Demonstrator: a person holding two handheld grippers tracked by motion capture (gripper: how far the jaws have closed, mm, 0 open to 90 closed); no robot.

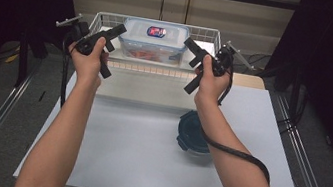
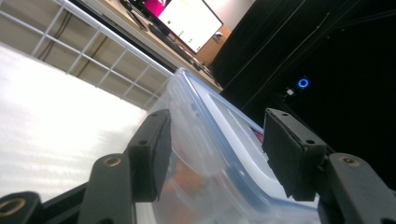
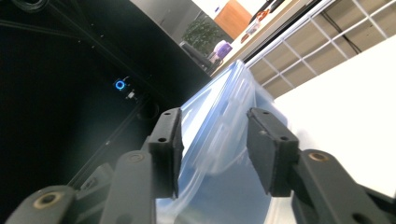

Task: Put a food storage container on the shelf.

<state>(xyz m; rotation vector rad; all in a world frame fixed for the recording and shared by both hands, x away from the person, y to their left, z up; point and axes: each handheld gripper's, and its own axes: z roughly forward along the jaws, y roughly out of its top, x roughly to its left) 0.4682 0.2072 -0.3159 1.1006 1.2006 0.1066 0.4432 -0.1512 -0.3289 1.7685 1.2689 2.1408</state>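
Left forearm: enters from the lower left of the high view and runs up to the upper left centre, nearly straight, the hand wrapped around the gripper's handle.
Left gripper [image 1: 113,39]: sits at the upper left of the high view, just left of the clear container [image 1: 153,41], jaws aimed inward toward it. In the left gripper view its two black pads straddle the container's lidded edge [image 2: 219,140]; the left pad lies against the wall, the right pad stands off the lid with a gap. Released, not clamped.
Right forearm: comes in from the lower right of the high view, angled up to the upper centre right, its cable looping over the wrist.
Right gripper [image 1: 195,60]: just right of the container, jaws pointing inward and slightly down. In the right gripper view the container's rim [image 3: 219,135] lies between the pads, the left pad at the rim, the right pad apart from it. Loose around it, not squeezing.
Container: lidded, with a red-and-blue label, in the white wire basket [image 1: 102,20] at the top centre of the high view.
Round dark-blue lid [image 1: 191,133]: on the white table [image 1: 134,154], centre right, partly under the right forearm.
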